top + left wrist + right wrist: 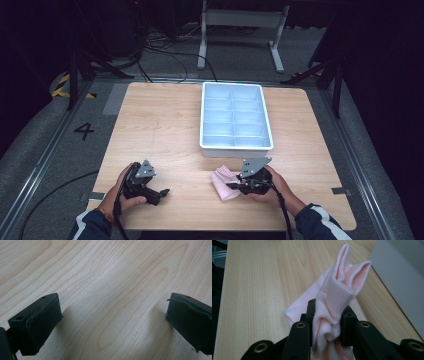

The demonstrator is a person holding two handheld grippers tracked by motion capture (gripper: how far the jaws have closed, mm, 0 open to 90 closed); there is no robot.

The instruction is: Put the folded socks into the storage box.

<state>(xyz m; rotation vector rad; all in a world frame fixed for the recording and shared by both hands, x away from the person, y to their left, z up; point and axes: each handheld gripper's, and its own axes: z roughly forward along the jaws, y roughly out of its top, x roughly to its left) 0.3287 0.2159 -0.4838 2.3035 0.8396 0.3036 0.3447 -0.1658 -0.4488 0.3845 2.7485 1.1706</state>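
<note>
Pink knit cloth (334, 297), soft, light and limp, is bunched between the right gripper (329, 326) jaws just above the bench (165, 130); a gathered fold grips best. Left gripper (110, 322) jaws stand wide, empty.

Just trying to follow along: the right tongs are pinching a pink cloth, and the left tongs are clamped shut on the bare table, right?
Not quite. The left tongs stand wide open over bare table, as the left gripper view shows. The right tongs do pinch the pink cloth.
</note>
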